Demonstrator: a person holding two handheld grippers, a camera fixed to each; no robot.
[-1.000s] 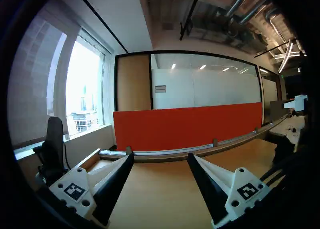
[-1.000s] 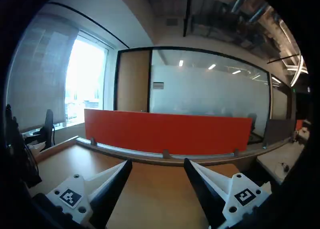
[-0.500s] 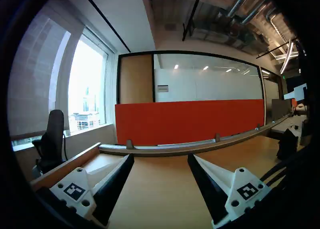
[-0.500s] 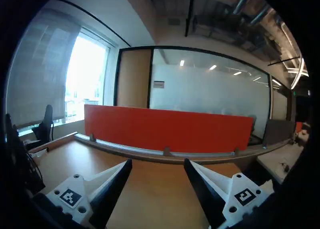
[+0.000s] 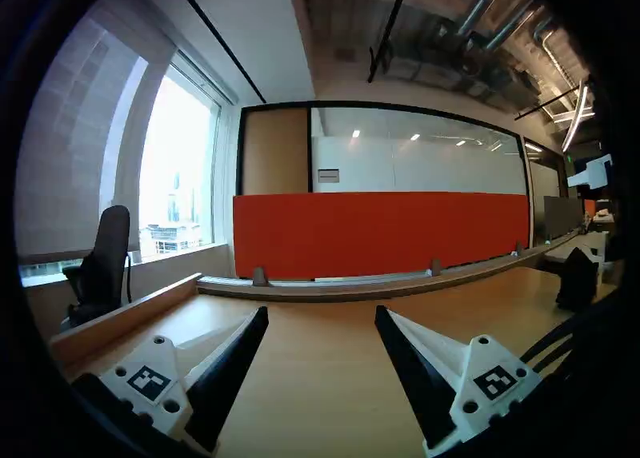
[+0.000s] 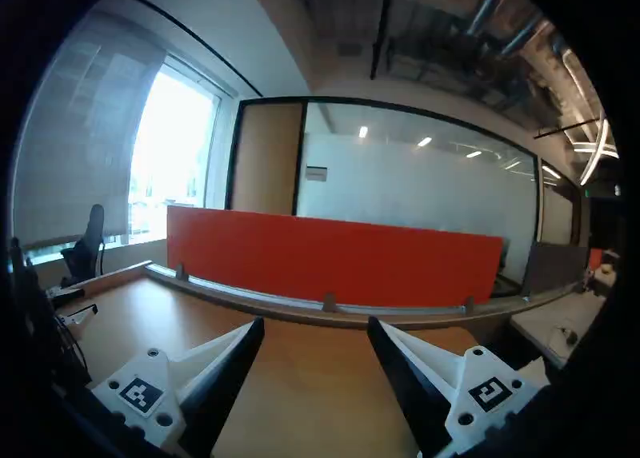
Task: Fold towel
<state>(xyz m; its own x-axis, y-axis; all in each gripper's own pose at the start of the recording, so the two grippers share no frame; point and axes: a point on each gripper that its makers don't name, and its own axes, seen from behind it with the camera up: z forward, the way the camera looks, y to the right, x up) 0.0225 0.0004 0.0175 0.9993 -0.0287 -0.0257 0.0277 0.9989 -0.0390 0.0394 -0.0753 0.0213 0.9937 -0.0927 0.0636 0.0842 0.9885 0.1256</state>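
Observation:
In the left gripper view my left gripper [image 5: 321, 320] is open, its two dark fingertips wide apart above the bare wooden desk [image 5: 320, 378], with nothing between them. In the right gripper view my right gripper [image 6: 315, 330] is open too, held over the same kind of wooden desktop [image 6: 312, 386] and holding nothing. Both point toward the orange divider panel. The part of the desk that I see carries no towel.
An orange divider panel [image 5: 380, 234] stands along the desk's far edge, with a glass wall behind. A black office chair [image 5: 100, 270] sits by the window at left. A dark object [image 5: 578, 280] rests on the desk at right. Cables [image 6: 48, 330] lie at the left.
Both views have tilted downward a little, so more desktop shows in each. The jaws of both grippers stay equally wide.

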